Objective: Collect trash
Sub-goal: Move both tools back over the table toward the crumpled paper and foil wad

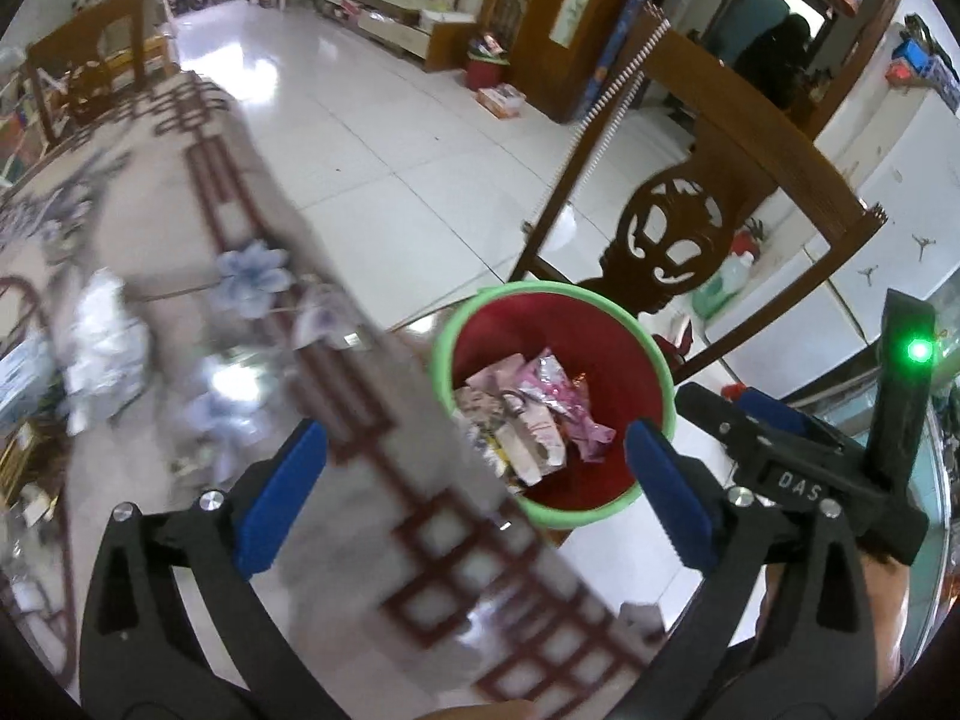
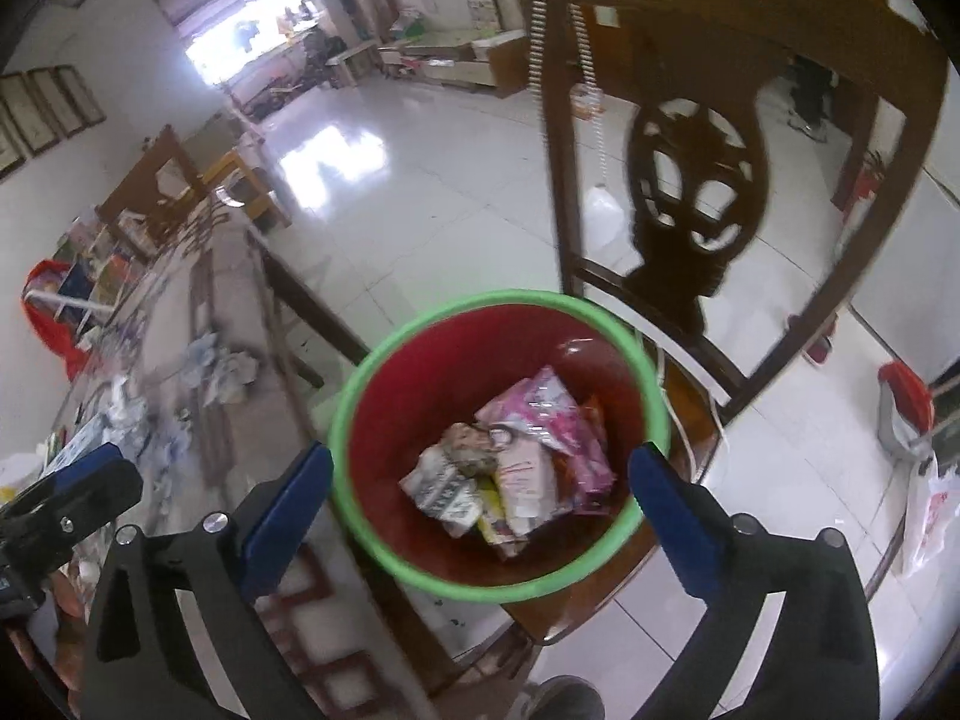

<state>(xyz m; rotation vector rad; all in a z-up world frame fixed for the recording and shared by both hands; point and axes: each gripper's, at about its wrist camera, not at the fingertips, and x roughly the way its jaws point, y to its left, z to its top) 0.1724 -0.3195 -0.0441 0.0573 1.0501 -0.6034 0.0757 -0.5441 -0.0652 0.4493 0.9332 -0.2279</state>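
Your left gripper (image 1: 474,462) and right gripper (image 2: 480,480) hung empty, jaws wide, over the bin (image 2: 360,384); you should have lifted clear before reaching for the table's (image 1: 180,192) crumpled paper (image 1: 105,336).

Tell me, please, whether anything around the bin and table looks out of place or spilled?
Crumpled paper lies scattered on the table, not yet collected. The red bin stands upright on a chair, with wrappers inside and nothing spilled over its rim. Both grippers are open and empty.
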